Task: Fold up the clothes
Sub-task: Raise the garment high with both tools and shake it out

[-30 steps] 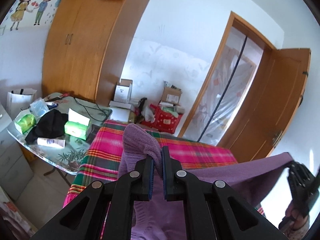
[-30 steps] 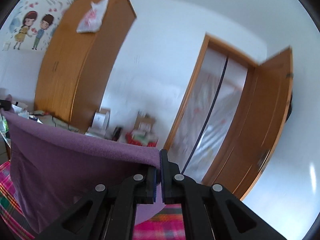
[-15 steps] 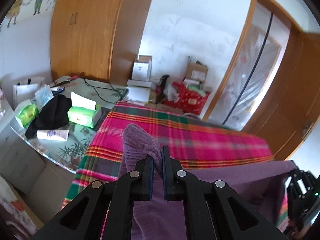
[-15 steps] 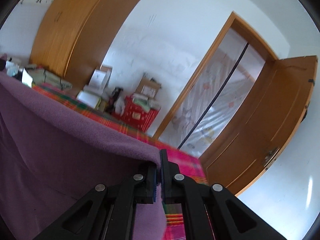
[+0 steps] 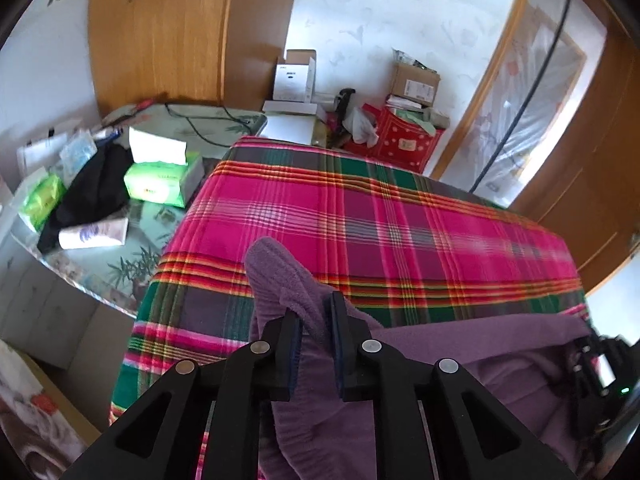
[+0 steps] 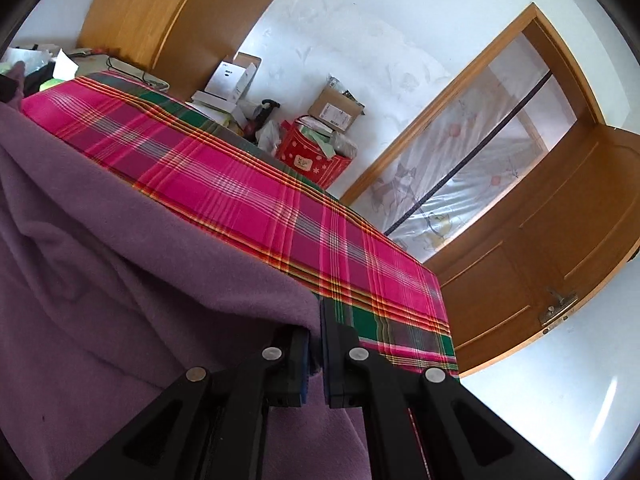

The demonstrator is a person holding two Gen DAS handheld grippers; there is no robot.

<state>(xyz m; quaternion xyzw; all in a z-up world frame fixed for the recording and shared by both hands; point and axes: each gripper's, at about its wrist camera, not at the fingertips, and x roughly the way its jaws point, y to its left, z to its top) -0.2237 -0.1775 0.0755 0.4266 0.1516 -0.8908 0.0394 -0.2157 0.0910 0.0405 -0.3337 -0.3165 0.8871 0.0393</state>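
Left wrist view shows the left gripper (image 5: 314,320) over the near edge of the plaid bed cover (image 5: 380,224), its jaws just now opening a little, with a bunched bit of the purple cloth (image 5: 280,276) between them, still touching the pads. Right wrist view shows the right gripper (image 6: 316,328) squeezed tight on another corner of that cloth, which hangs above the cover's near edge.

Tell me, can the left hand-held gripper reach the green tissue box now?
Probably not: the left hand-held gripper has purple cloth between its just-opening jaws, and the green tissue box sits apart on the side table.
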